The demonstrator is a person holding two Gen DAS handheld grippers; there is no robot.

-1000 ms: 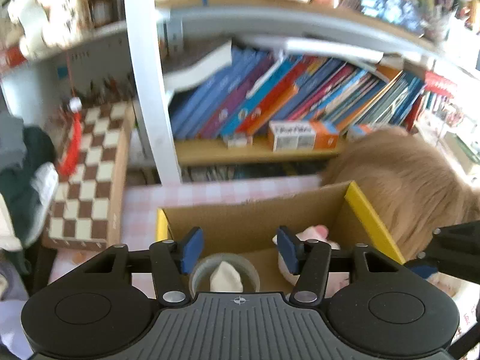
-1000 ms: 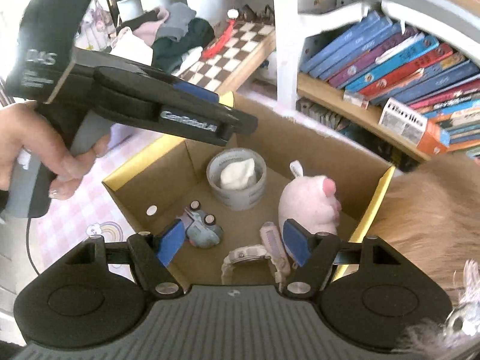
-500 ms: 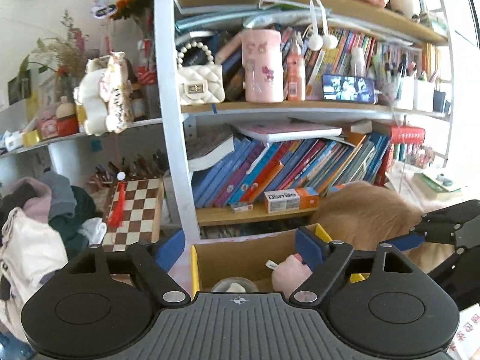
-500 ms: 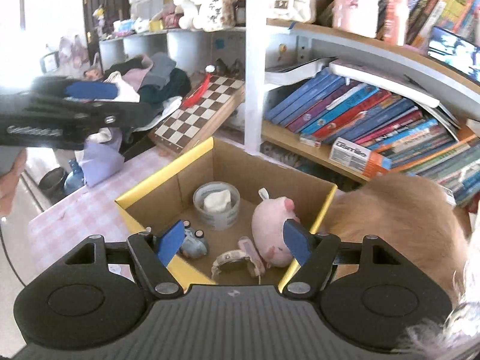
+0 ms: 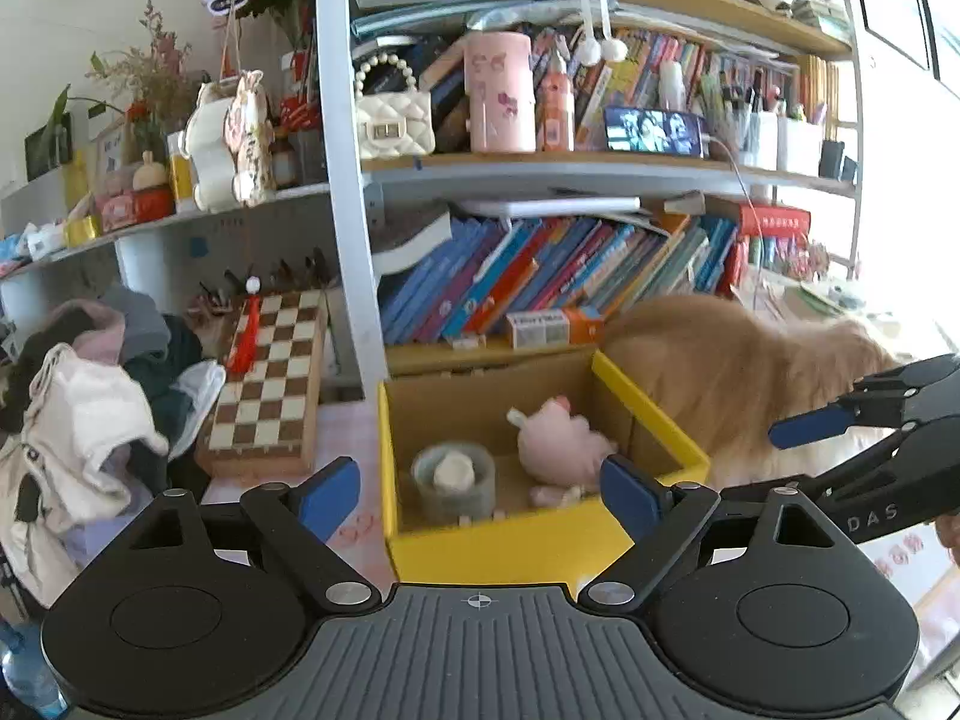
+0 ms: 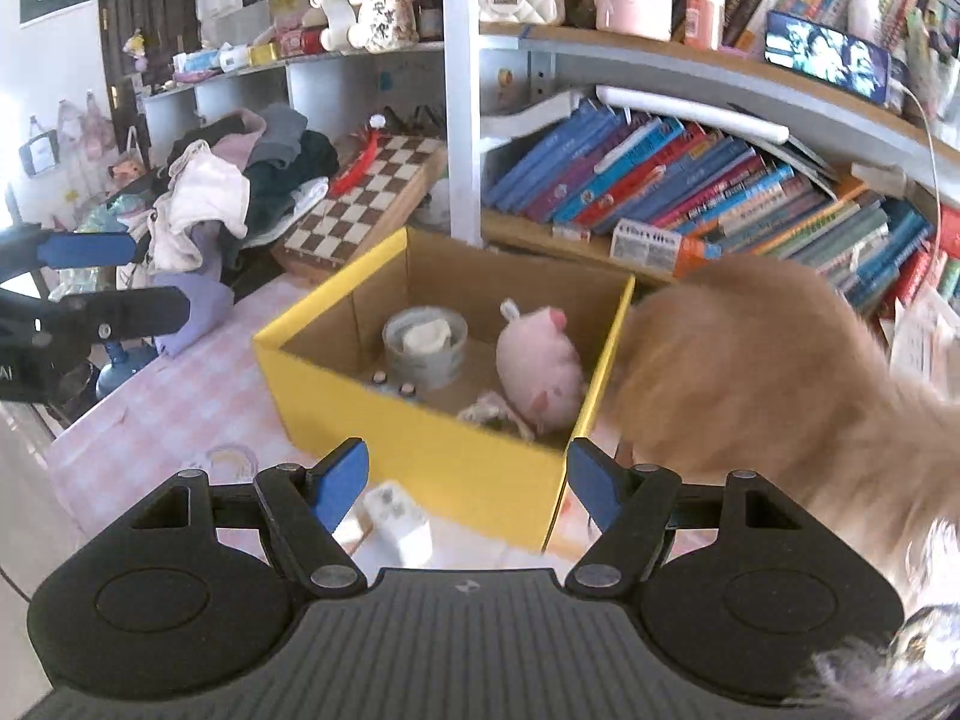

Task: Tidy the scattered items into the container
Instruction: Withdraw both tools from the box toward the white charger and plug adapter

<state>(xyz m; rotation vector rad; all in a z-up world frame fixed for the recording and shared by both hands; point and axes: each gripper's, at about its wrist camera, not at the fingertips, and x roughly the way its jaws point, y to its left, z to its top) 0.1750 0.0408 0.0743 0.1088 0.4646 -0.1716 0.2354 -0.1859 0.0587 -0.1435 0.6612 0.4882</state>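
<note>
The yellow box (image 6: pixel 420 450) stands on the pink checked tablecloth (image 6: pixel 180 402) and serves as the landmark here. Inside it lie a roll of tape (image 6: pixel 425 348), a pink plush pig (image 6: pixel 540 360), a small toy car (image 6: pixel 393 387) by the near wall and a pale strap-like thing, too blurred to name.

One item is outside the box: a small white block (image 6: pixel 399 519), just beside the near wall, toward its left corner. It lies directly below and in front of the right gripper (image 6: pixel 468 483), close under its left finger. That gripper is released, with nothing between its jaws.

The left gripper (image 5: pixel 480 495) hangs in front of the box's near wall; its jaws are opening and empty.

The right hand looks nearer, so the pickup likely falls to it. The block's long axis cannot be told.
</note>
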